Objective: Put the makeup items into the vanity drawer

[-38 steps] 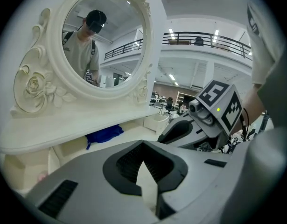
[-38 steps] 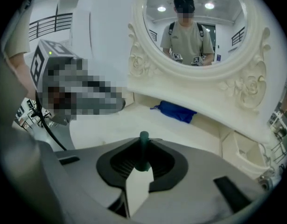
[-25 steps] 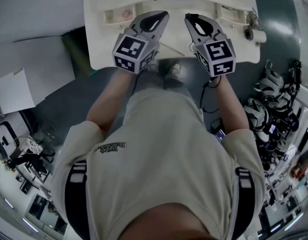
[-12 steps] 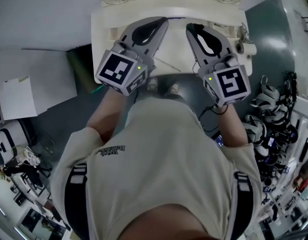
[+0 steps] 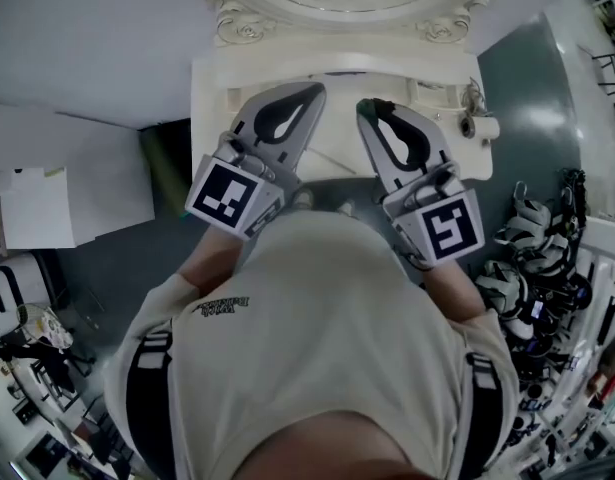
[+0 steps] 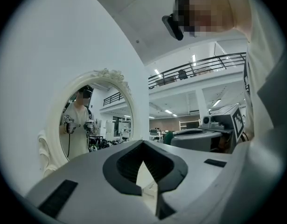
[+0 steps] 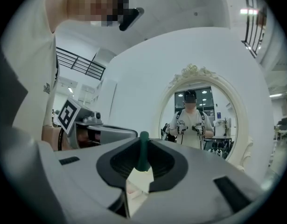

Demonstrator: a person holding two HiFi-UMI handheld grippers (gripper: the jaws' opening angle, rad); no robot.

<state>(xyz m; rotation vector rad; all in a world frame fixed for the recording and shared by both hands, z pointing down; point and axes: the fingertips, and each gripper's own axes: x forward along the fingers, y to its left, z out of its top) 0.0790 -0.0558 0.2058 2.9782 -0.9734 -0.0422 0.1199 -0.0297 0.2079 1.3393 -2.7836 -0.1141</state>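
Dark-green, slim, stick-shaped makeup item [image 7: 143, 154] sits pinched between the narrowly set jaws of the right gripper [image 5: 365, 110], one end showing past their tips. Just beside it, the left gripper [image 5: 314, 92] has its jaws closed together with nothing between them. Both grippers point level above the cream-white vanity table [image 5: 215, 103], facing the oval, ornate-framed mirror [image 7: 198, 120] ahead of them.

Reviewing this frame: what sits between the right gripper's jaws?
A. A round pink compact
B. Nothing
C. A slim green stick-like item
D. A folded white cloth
C: in the right gripper view, a slim green item stands upright between the closed jaws of the right gripper.
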